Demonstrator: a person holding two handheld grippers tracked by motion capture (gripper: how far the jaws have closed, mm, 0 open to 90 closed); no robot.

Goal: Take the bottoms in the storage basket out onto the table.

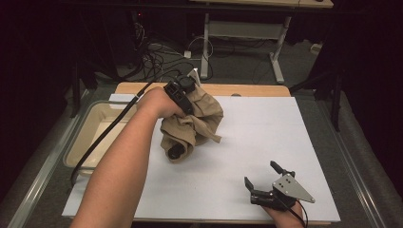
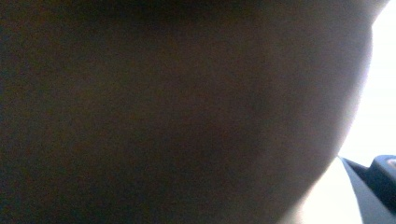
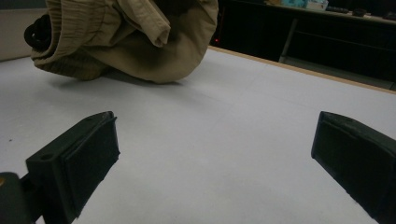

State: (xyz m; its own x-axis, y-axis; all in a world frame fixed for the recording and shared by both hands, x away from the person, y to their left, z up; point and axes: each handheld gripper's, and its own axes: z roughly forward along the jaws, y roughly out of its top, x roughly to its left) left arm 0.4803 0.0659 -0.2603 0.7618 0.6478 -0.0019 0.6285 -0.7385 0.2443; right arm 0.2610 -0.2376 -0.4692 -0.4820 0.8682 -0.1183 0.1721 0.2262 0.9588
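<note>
**Tan garment bunched at L gripper, R gripper idle and wide open**

Going left to right in the high view: a beige plastic tub (image 1: 88,135) sat at the table's left edge, partly under the white sheet (image 1: 266,137) covering the tabletop. Next, my left forearm reached fwd to the left gripper (image 1: 179,95), which was buried in a crumpled tan garment (image 1: 199,118) lying on the sheet, left of centre. I couldn't tell how far its jaws stood apart; cloth hid them, and the left gripper view was dark w/ fabric (image 2: 177,112) pressed against the lens. A dark ring-like part (image 1: 175,151), poss. a drawstring or waistband end, showed at the bundle's lower edge.

Far right, near the front edge, the right gripper (image 1: 264,179) rested well apart from the garment, jaws spread wide, holding nothing. Its own view showed the garment (image 3: 126,42) beyond bare sheet.

My read: soft, light, floppy cloth, not fragile; it'd sag and slip if pinched on one layer. Best hold prob. a thick seam or the ribbed waistband (image 3: 70,28).
</note>
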